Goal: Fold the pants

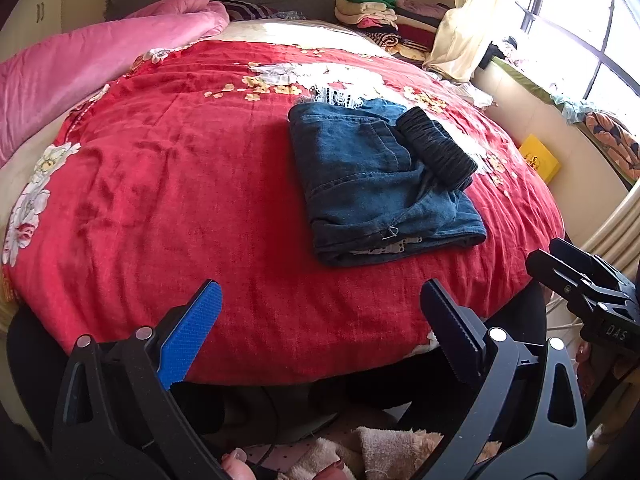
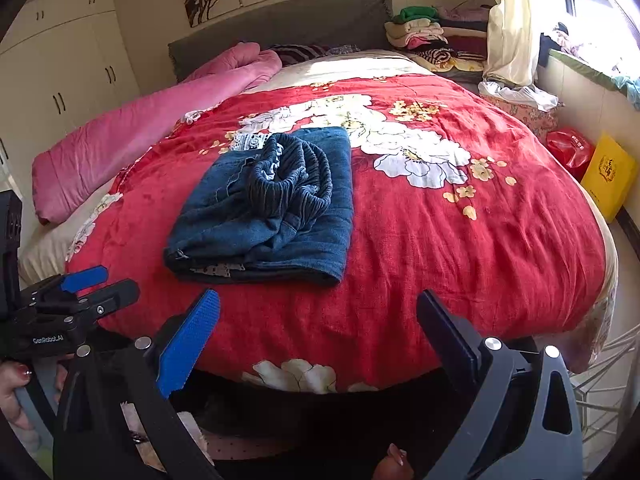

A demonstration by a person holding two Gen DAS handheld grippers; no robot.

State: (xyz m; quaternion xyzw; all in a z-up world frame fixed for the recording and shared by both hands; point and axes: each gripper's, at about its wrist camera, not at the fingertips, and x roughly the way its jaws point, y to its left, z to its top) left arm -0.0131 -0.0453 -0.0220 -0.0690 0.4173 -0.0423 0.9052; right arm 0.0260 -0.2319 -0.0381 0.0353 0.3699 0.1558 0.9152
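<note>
Dark blue denim pants lie folded into a thick rectangle on the red floral blanket. Their black ribbed waistband sits on top at the far right side. In the right wrist view the pants lie ahead left, with the waistband bunched on top. My left gripper is open and empty, held back at the near edge of the bed. My right gripper is open and empty, also at the near edge. Each gripper shows at the edge of the other's view.
A pink quilt lies along the bed's left side. Stacked folded clothes sit at the headboard corner. A yellow box and a red bag stand on the floor to the right, under the window sill.
</note>
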